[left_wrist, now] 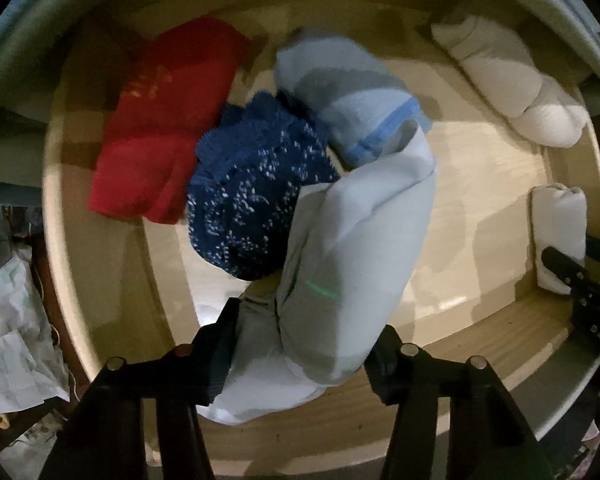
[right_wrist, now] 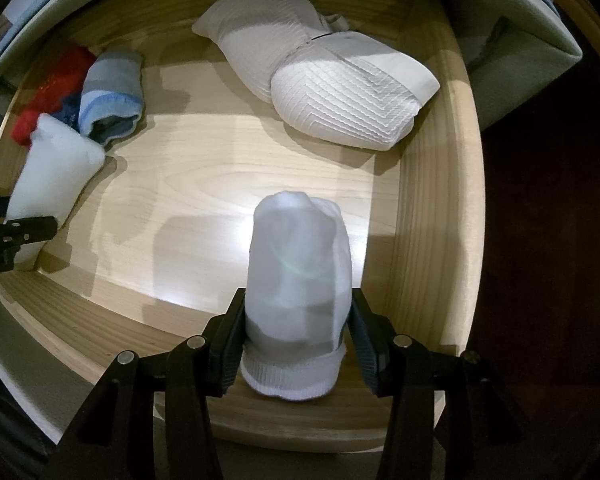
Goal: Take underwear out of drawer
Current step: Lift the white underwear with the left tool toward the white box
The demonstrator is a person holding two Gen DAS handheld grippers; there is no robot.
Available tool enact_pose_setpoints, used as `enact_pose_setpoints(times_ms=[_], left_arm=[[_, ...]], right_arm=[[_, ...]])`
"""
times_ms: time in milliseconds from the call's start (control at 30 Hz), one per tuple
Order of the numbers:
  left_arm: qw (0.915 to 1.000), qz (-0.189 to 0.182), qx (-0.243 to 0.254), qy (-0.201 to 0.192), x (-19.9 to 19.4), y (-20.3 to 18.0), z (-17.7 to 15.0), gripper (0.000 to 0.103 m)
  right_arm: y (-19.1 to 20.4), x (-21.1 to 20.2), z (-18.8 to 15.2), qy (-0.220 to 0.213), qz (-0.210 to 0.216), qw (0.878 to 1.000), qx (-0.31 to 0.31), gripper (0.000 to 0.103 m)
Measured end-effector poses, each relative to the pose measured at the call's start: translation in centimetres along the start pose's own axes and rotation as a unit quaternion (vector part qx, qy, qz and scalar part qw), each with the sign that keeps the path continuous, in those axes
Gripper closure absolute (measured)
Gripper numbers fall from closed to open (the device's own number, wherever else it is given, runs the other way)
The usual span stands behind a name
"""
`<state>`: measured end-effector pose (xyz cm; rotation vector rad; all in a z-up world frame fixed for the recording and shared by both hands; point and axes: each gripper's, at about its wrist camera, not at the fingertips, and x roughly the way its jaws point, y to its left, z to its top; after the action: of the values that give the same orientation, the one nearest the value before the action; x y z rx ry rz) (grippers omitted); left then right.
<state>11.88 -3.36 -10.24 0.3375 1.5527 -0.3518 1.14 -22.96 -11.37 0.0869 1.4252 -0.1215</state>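
An open wooden drawer (left_wrist: 500,184) (right_wrist: 204,184) holds rolled underwear. My left gripper (left_wrist: 300,344) is shut on a pale blue-white rolled piece (left_wrist: 348,248), held above the drawer's front left; it also shows in the right wrist view (right_wrist: 56,176). My right gripper (right_wrist: 296,344) is shut on a white rolled piece (right_wrist: 300,264) at the drawer's front right, also visible in the left wrist view (left_wrist: 558,232). A red piece (left_wrist: 160,120), a dark blue speckled piece (left_wrist: 252,192) and a grey-blue striped roll (left_wrist: 340,80) (right_wrist: 112,92) lie at the left.
A large white textured bundle (right_wrist: 340,96) (left_wrist: 512,84) lies at the drawer's back right. The drawer's front rail (right_wrist: 308,416) runs under both grippers. Crumpled pale cloth (left_wrist: 12,340) lies outside the drawer at the left.
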Motion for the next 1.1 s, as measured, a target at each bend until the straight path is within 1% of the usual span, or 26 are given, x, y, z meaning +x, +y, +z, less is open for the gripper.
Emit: enact_pose_setpoints(times_ms=[167, 267, 367, 400, 600, 733, 833, 900, 1000, 1067, 1100], left_arm=[[0.9986, -0.018, -0.002, -0.050, -3.1, -0.4, -0.8, 0.047], [0.9970, -0.020, -0.004, -0.075, -4.8, 0.0, -1.5, 0.047], [0.9941, -0.025, -0.004, -0.105, -6.8, 0.3, -2.8, 0.047], [0.9935, -0.028, -0.004, -0.110, -6.5, 1.0, -3.4, 0.047], [0.9870, -0.018, -0.005, -0.160, -9.6, 1.0, -4.4, 0.047], [0.9787, -0.025, -0.018, -0.203, -12.0, 1.8, -5.1, 0.047], [0.9717, -0.033, -0.029, -0.232, -12.9, 1.6, -5.4, 0.047], [0.9659, -0.043, -0.036, -0.253, -14.7, 2.2, -5.6, 0.047], [0.9578, -0.038, -0.038, -0.282, -17.4, 2.8, -5.8, 0.047], [0.9494, -0.038, -0.043, -0.309, -19.8, 3.2, -5.8, 0.047], [0.9467, -0.039, -0.044, -0.317, -20.8, 3.4, -5.8, 0.047]], right_arm=[[0.0, 0.0, 0.1, 0.000, 0.000, 1.000, 0.000, 0.058], [-0.1, 0.0, 0.1, -0.001, 0.000, 1.000, 0.001, 0.058], [-0.1, -0.1, 0.1, -0.001, -0.001, 1.000, 0.003, 0.058], [-0.1, -0.2, 0.1, -0.001, -0.001, 1.000, 0.003, 0.058], [-0.1, -0.3, 0.1, -0.001, -0.003, 1.000, 0.003, 0.058], [-0.1, -0.3, 0.1, -0.001, -0.005, 1.000, 0.004, 0.058], [0.0, -0.2, 0.2, 0.000, -0.008, 1.000, 0.003, 0.058], [0.0, -0.1, 0.2, 0.000, -0.010, 1.000, 0.003, 0.058], [0.1, 0.0, 0.2, 0.000, -0.013, 1.000, 0.003, 0.058], [0.1, 0.0, 0.3, 0.000, -0.013, 1.000, 0.003, 0.058], [0.1, 0.0, 0.3, 0.000, -0.014, 1.000, 0.002, 0.058]])
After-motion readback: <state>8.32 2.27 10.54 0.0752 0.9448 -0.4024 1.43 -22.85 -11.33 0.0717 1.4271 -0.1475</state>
